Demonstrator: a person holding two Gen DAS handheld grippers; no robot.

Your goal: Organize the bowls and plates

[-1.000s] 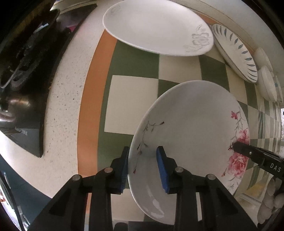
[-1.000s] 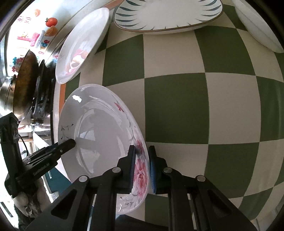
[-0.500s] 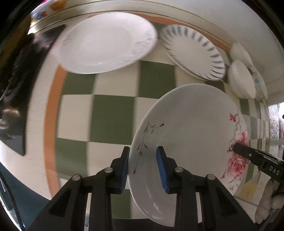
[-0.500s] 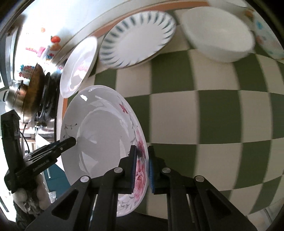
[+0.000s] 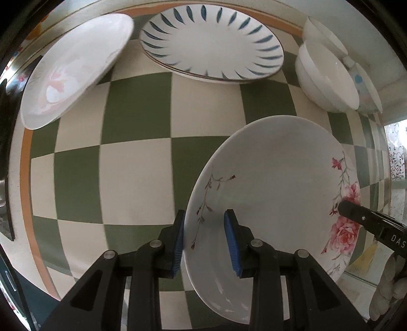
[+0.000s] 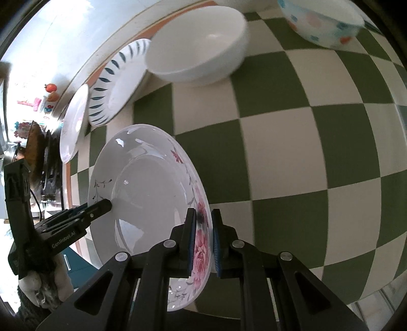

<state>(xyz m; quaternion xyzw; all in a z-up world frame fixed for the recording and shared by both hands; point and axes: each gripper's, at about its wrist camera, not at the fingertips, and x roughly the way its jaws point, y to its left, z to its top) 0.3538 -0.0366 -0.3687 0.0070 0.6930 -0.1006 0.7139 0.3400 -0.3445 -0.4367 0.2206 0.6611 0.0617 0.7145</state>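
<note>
A white plate with pink roses (image 5: 274,193) is held in the air over the checkered cloth by both grippers. My left gripper (image 5: 204,236) is shut on its rim at the twig-pattern side. My right gripper (image 6: 203,234) is shut on the opposite rim at the roses; the plate also shows in the right wrist view (image 6: 150,193). The right gripper shows in the left wrist view (image 5: 366,221), and the left gripper in the right wrist view (image 6: 84,214). Beyond lie a blue-leaf plate (image 5: 211,45), a white plate with a faint pink flower (image 5: 73,66) and a white bowl (image 5: 328,76).
A dotted pastel bowl (image 6: 320,23) stands at the back right, beside the white bowl (image 6: 198,45). The green and cream checkered cloth (image 5: 137,178) has an orange border (image 5: 25,183). A stove with a pan (image 6: 35,142) sits far left. The wall runs behind the dishes.
Both grippers have carried the rose plate to the right along the counter; the view has shifted from the stove side to the blue-leaf plate and the bowls. Both grips are unchanged.
</note>
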